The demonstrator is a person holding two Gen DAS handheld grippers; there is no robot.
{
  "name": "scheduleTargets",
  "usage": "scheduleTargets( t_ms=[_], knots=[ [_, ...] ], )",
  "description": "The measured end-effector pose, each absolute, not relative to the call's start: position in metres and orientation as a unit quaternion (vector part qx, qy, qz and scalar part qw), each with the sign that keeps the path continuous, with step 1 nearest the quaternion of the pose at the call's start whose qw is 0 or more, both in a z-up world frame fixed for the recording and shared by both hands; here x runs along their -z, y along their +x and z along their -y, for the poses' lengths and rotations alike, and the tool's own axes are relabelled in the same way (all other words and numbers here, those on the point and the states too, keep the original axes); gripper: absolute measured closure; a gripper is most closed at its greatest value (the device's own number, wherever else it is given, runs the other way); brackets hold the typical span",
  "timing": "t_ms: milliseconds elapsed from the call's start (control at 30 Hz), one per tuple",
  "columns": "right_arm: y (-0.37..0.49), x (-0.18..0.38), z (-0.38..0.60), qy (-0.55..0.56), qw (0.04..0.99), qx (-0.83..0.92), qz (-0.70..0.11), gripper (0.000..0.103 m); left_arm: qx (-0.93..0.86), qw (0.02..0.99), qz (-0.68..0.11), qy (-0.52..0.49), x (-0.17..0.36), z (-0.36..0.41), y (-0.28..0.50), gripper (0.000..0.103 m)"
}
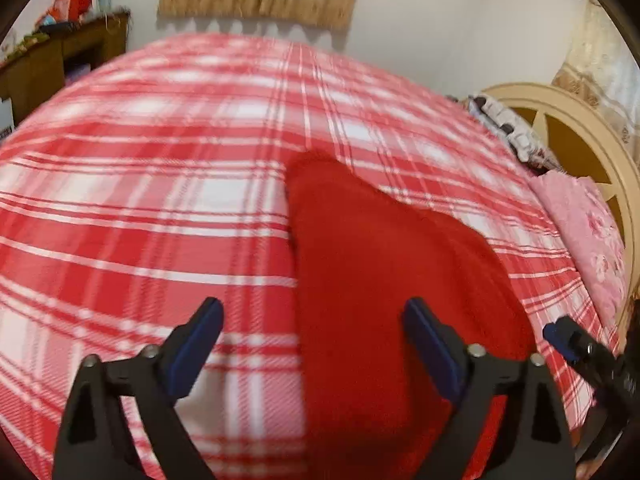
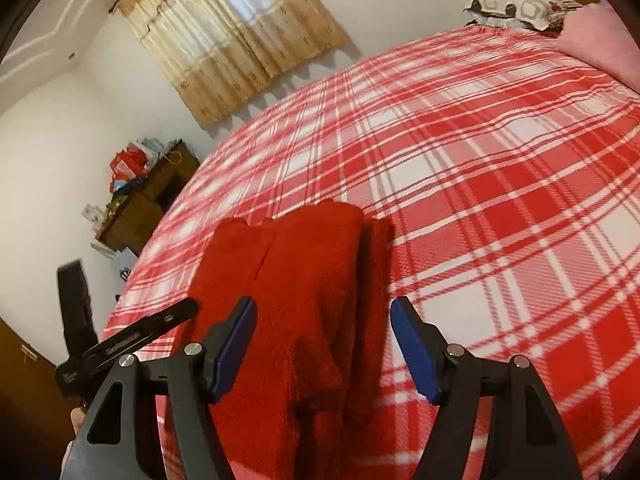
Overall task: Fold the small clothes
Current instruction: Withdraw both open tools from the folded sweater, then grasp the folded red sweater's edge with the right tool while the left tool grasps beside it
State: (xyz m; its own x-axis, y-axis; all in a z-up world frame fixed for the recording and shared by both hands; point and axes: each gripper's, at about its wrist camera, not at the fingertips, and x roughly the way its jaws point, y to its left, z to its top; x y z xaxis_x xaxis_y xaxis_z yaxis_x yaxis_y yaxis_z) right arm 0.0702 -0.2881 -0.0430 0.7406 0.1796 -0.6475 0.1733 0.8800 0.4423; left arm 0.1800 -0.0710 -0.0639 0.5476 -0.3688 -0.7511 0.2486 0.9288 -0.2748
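A red fuzzy garment [image 1: 380, 272] lies folded into a long strip on the red-and-white plaid bedspread [image 1: 160, 200]; it also shows in the right wrist view [image 2: 300, 300]. My left gripper [image 1: 314, 320] is open and empty, hovering over the garment's near left edge. My right gripper [image 2: 324, 320] is open and empty, straddling the garment's near end from above. The right gripper's tip shows at the right edge of the left wrist view [image 1: 560, 336]. The left gripper's body shows at the left of the right wrist view [image 2: 132, 336].
Pillows [image 1: 580, 232] lie by the cream headboard [image 1: 568, 104] at the right. A brown cabinet [image 2: 148, 200] with clutter stands by the bed's far corner. A curtained window [image 2: 236, 36] is on the far wall. The plaid bedspread [image 2: 500, 200] stretches around the garment.
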Motion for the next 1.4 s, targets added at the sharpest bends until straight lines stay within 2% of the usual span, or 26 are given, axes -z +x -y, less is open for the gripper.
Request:
scheduleTargets(
  t_ms=[367,667,833,967,1400],
  knots=[
    [0.102,0.083,0.283,0.230,0.887,0.012,-0.400,0.032,0.174,0.871,-0.455,-0.060,0.083,0.088,0.182,0.007],
    [0.096,0.085,0.280,0.226,0.897,0.002,-0.379,0.029,0.173,0.876,-0.446,-0.061,0.085,0.090,0.182,0.005],
    [0.094,0.089,0.293,0.277,0.888,-0.031,-0.366,0.029,0.217,0.868,-0.440,-0.079,0.087,0.087,0.178,0.012],
    [0.095,0.088,0.291,0.275,0.889,-0.034,-0.365,0.028,0.240,0.861,-0.439,-0.096,0.087,0.084,0.178,0.015],
    [0.100,0.086,0.273,0.219,0.898,-0.018,-0.383,0.024,0.235,0.864,-0.440,-0.065,0.086,0.097,0.176,0.014]
  ],
)
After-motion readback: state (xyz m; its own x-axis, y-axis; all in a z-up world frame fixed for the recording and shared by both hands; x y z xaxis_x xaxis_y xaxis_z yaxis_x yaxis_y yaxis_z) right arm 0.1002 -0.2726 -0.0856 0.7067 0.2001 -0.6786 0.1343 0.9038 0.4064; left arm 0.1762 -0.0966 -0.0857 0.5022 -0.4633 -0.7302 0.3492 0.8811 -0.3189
